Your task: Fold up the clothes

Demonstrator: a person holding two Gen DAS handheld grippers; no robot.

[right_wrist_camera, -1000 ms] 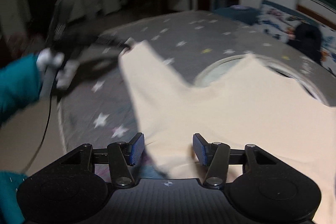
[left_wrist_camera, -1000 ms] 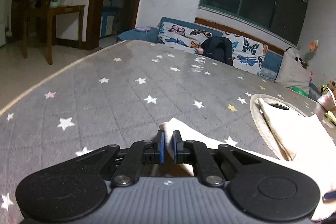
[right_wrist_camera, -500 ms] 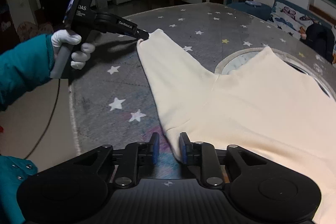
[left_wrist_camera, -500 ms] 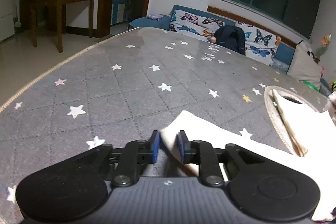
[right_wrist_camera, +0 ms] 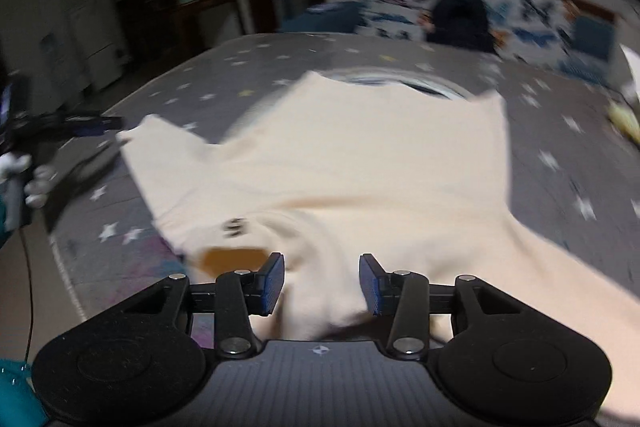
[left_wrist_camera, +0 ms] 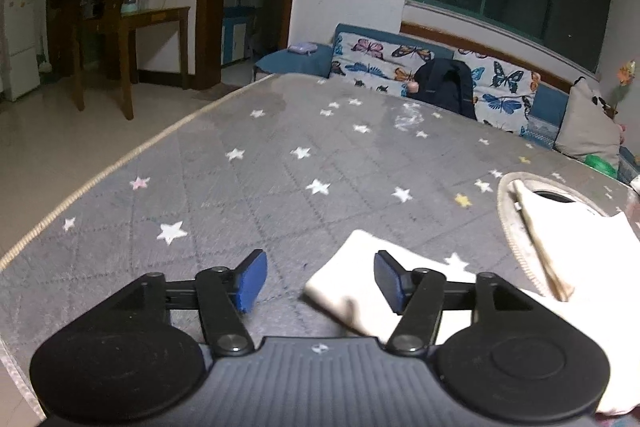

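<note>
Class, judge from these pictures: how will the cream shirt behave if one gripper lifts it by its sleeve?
The cream shirt probably goes floppy: it wrinkles by the right gripper. It likely drags rather than slides freely, lying flat on the quilted star cover.

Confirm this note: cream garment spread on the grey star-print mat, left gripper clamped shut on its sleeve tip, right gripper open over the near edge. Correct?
Not quite. The left gripper is open, not clamped; the left wrist view shows its jaws, just opened, spread apart with the sleeve tip lying loose between them. The rest stands: cream garment, star-print mat, right gripper open.
</note>
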